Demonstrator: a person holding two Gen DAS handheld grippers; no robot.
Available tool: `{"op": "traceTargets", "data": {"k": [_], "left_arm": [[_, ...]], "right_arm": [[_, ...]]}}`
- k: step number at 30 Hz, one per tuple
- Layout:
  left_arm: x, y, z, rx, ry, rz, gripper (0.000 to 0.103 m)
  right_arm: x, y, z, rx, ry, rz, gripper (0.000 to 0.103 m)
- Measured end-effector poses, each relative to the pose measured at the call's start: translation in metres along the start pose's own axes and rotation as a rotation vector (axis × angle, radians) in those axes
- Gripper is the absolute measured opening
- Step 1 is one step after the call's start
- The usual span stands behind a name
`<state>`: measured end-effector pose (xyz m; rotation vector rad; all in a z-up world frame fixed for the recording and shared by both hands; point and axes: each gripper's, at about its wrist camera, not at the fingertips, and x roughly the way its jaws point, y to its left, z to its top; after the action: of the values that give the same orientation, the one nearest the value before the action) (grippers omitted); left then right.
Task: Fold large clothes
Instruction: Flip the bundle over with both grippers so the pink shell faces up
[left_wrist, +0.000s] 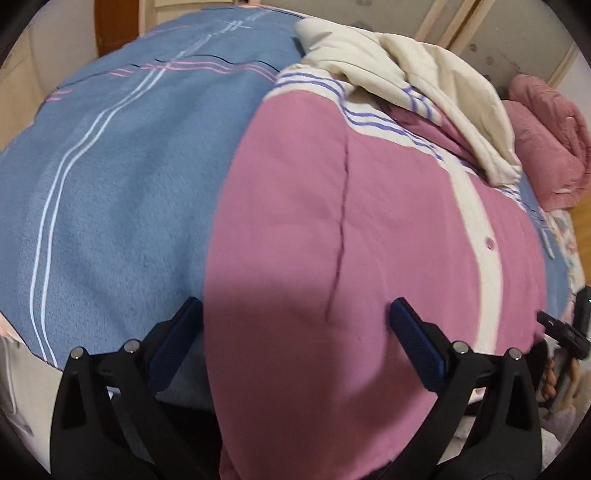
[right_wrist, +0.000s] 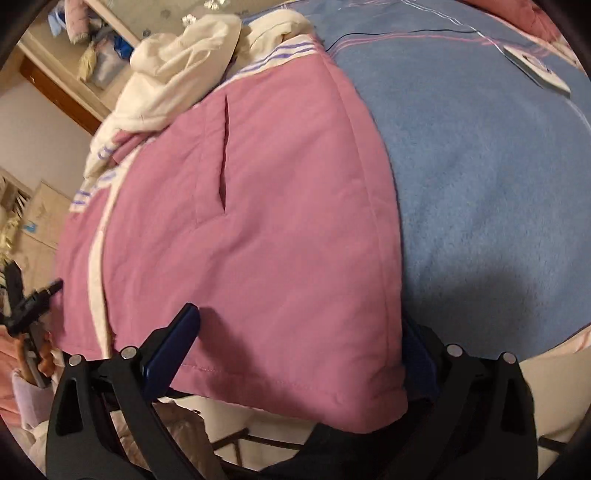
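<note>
A large pink padded jacket (left_wrist: 369, 229) with a cream front band, cream hood (left_wrist: 413, 74) and purple stripes lies spread on a blue blanket (left_wrist: 110, 166) on a bed. My left gripper (left_wrist: 295, 314) is open, its fingers straddling the jacket's near hem at its left edge, the left finger over the blanket. In the right wrist view the jacket (right_wrist: 258, 221) shows a slit pocket (right_wrist: 224, 155). My right gripper (right_wrist: 299, 321) is open, straddling the hem at the jacket's right corner; its right finger (right_wrist: 417, 354) is partly hidden behind the fabric.
A folded pink quilt (left_wrist: 546, 140) sits at the bed's far right. A white remote-like object (right_wrist: 535, 72) lies on the blanket (right_wrist: 480, 166). Shelves with clutter (right_wrist: 96, 55) stand beyond the hood. The other gripper shows at each frame's edge (left_wrist: 565, 328) (right_wrist: 29, 302).
</note>
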<state>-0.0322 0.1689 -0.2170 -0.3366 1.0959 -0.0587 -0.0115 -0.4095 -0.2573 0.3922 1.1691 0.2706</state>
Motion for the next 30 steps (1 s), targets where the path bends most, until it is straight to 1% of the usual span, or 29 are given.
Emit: {"op": "traceTargets", "data": {"k": [1, 2, 3, 4, 5, 6, 7, 8, 9, 10, 11, 12, 13, 14, 15, 16, 17, 18, 19, 20, 21, 22, 23, 24, 25, 27, 28, 30], "left_arm": [[-0.004, 0.003, -0.002, -0.02, 0.006, -0.046, 0.083], [-0.006, 0.004, -0.006, -0.04, 0.02, -0.089, 0.066], [-0.006, 0.007, -0.006, -0.062, 0.042, -0.129, 0.045], [-0.006, 0.01, -0.007, -0.088, 0.06, -0.167, 0.041], [-0.006, 0.012, -0.007, -0.097, 0.066, -0.19, 0.038], [-0.007, 0.013, -0.007, -0.101, 0.069, -0.201, 0.037], [-0.008, 0.012, -0.008, -0.096, 0.07, -0.207, 0.036], [-0.01, 0.009, -0.009, -0.078, 0.068, -0.21, 0.036], [-0.01, 0.006, -0.009, -0.06, 0.069, -0.209, 0.036], [-0.009, 0.002, -0.01, -0.036, 0.078, -0.191, 0.044], [-0.007, -0.001, -0.011, -0.027, 0.09, -0.184, 0.052], [-0.004, -0.004, -0.013, -0.018, 0.108, -0.189, 0.07], [0.0, -0.008, -0.017, -0.005, 0.12, -0.197, 0.075], [0.002, -0.013, -0.019, 0.012, 0.124, -0.193, 0.075], [0.004, -0.018, -0.02, 0.031, 0.125, -0.178, 0.074], [0.005, -0.024, -0.023, 0.053, 0.119, -0.154, 0.07], [0.005, -0.028, -0.023, 0.06, 0.118, -0.144, 0.064], [0.004, -0.031, -0.022, 0.062, 0.117, -0.136, 0.042], [0.001, -0.031, -0.02, 0.057, 0.117, -0.152, 0.025], [-0.003, -0.032, -0.017, 0.04, 0.113, -0.179, 0.02], [-0.01, -0.031, -0.014, 0.026, 0.103, -0.228, 0.016], [-0.02, -0.032, -0.01, 0.015, 0.083, -0.295, 0.014], [-0.029, -0.033, -0.007, 0.012, 0.064, -0.339, 0.013], [-0.037, -0.035, -0.003, 0.014, 0.041, -0.38, 0.012], [-0.053, -0.04, 0.007, 0.021, -0.004, -0.446, 0.012], [-0.071, -0.047, 0.024, 0.034, -0.064, -0.512, 0.012], [-0.083, -0.052, 0.042, 0.043, -0.111, -0.551, 0.012], [-0.095, -0.057, 0.069, 0.045, -0.162, -0.598, 0.012]], "right_arm": [[-0.003, -0.003, 0.0, 0.017, 0.009, 0.0, 0.067], [-0.006, -0.006, 0.0, 0.03, 0.022, 0.019, 0.046], [-0.01, -0.007, 0.0, 0.038, 0.03, 0.043, 0.037], [-0.014, -0.009, 0.0, 0.04, 0.037, 0.072, 0.027], [-0.018, -0.008, 0.0, 0.029, 0.04, 0.088, 0.022], [-0.018, -0.008, 0.0, 0.029, 0.04, 0.088, 0.021], [-0.023, -0.007, 0.005, 0.028, 0.041, 0.115, 0.02], [-0.024, -0.01, 0.006, 0.048, 0.044, 0.138, 0.02], [-0.025, -0.013, 0.008, 0.059, 0.051, 0.136, 0.02], [-0.025, -0.013, 0.008, 0.059, 0.051, 0.136, 0.023], [-0.013, -0.016, 0.009, 0.047, 0.082, 0.085, 0.034], [-0.008, -0.017, 0.009, 0.047, 0.094, 0.086, 0.041], [-0.008, -0.017, 0.009, 0.047, 0.094, 0.086, 0.052], [-0.005, -0.018, 0.007, 0.053, 0.096, 0.107, 0.057], [-0.003, -0.014, 0.008, 0.05, 0.084, 0.113, 0.057], [-0.003, -0.011, 0.007, 0.037, 0.082, 0.101, 0.057], [-0.003, -0.006, 0.006, 0.013, 0.082, 0.085, 0.046], [-0.004, 0.0, 0.005, -0.014, 0.087, 0.084, 0.035], [-0.003, 0.005, 0.006, -0.027, 0.093, 0.105, 0.025], [-0.006, 0.008, 0.006, -0.031, 0.097, 0.151, 0.016], [-0.01, 0.009, 0.008, -0.019, 0.101, 0.226, 0.015], [-0.013, 0.01, 0.01, -0.003, 0.098, 0.292, 0.013], [-0.018, 0.012, 0.013, 0.003, 0.088, 0.341, 0.012], [-0.024, 0.016, 0.018, 0.008, 0.066, 0.409, 0.012], [-0.03, 0.019, 0.023, 0.016, 0.044, 0.466, 0.012], [-0.042, 0.028, 0.039, 0.015, 0.0, 0.545, 0.012], [-0.05, 0.036, 0.052, 0.002, -0.035, 0.577, 0.012], [-0.062, 0.052, 0.077, -0.013, -0.097, 0.634, 0.011]]}}
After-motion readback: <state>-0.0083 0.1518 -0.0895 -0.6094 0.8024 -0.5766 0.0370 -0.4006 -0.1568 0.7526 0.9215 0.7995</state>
